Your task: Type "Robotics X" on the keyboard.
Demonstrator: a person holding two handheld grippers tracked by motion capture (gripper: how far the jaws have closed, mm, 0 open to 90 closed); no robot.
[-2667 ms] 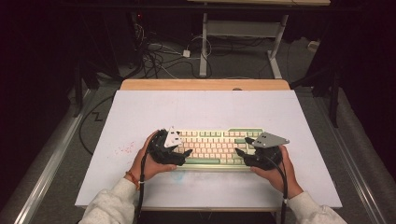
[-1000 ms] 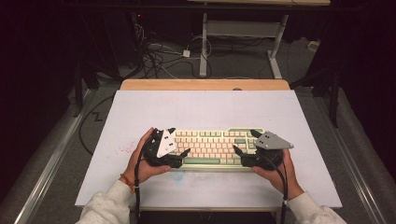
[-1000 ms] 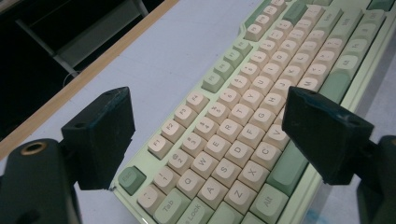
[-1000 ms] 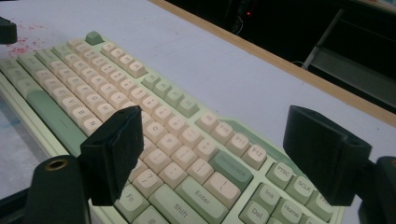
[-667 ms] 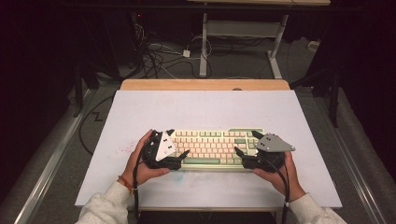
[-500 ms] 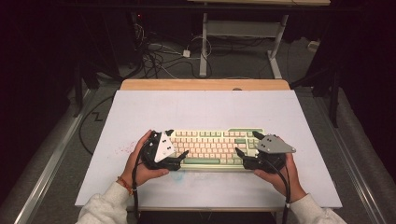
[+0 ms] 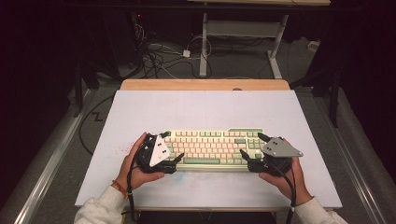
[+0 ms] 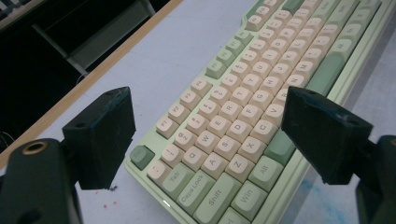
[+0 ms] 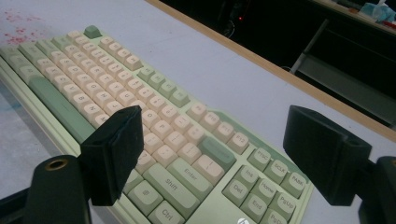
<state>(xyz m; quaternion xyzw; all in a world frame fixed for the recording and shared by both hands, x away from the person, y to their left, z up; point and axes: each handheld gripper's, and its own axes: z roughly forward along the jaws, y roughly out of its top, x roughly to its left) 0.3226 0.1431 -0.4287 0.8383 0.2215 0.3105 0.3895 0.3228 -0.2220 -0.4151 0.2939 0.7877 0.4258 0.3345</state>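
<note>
Jaws: wide on left gripper (image 8: 205,140) and right gripper (image 9: 210,154), straddling keyboard (image 7: 212,148) ends | risk: uneven closing skews it, or jaw tips press keys.
</note>
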